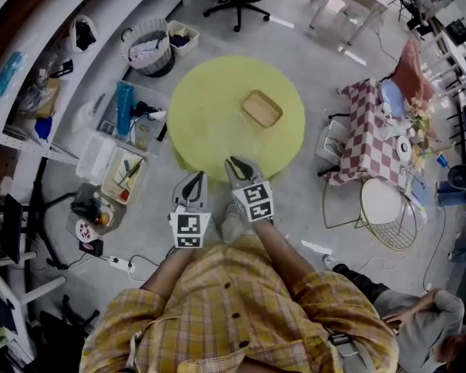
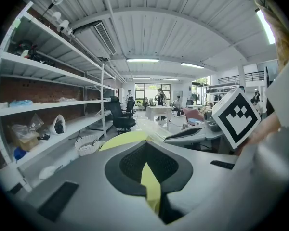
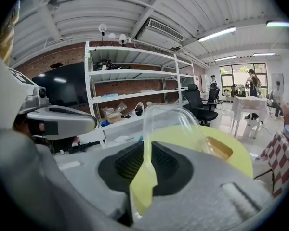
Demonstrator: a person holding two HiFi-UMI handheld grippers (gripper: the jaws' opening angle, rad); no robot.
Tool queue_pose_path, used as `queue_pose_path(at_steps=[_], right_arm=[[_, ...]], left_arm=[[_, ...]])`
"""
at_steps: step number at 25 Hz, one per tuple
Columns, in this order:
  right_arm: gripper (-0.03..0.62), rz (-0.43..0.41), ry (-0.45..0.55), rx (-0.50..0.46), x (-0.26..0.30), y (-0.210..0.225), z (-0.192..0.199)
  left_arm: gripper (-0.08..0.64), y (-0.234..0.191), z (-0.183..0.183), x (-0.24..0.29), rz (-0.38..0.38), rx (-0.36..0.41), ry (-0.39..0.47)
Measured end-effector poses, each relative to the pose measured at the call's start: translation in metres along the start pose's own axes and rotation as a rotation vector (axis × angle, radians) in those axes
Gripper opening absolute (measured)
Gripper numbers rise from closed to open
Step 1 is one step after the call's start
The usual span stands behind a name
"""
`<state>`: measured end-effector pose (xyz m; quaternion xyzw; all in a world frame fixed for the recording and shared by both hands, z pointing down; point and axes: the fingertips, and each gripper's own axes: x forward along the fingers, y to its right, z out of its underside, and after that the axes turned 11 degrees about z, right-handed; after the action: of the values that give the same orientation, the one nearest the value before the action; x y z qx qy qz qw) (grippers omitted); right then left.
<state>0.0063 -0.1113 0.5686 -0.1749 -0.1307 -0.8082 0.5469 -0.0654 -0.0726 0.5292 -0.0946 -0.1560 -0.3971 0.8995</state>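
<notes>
Grey workshop floor carries a round yellow desk [image 1: 210,123] with a tan tray [image 1: 262,108] near its middle. At the desk's near edge, the right hand-held gripper [image 3: 145,150] is clamped on the thin wall of a clear plastic container [image 3: 171,121]. Just beside it, the left hand-held gripper [image 2: 145,153] has its jaws together, with nothing between them.

The clear, thin-walled plastic tub [image 3: 176,124] has rounded corners and is tipped up on edge. One side of its rim is pinched in the right tongs [image 3: 145,150], over the near edge of the round yellow surface [image 3: 233,160].
</notes>
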Motion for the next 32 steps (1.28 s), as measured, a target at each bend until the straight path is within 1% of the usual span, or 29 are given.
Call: queue_pose_path(at_steps=[8,19,32], right_arm=[[0.044,0.002,0.039,-0.004,-0.012,-0.002,-0.019],[0.044,0.009,0.084,0.012,-0.019,0.005,-0.037],[0.044,0.038,0.100,0.035,-0.026,0.021,-0.045]], left_arm=[[0.003,0.000,-0.013,0.001,0.005,0.009,0.025],[0.003,-0.003,-0.023,0.013,0.012,0.030,0.036],[0.003,-0.003,-0.032,0.024,0.020,0.035,0.049]])
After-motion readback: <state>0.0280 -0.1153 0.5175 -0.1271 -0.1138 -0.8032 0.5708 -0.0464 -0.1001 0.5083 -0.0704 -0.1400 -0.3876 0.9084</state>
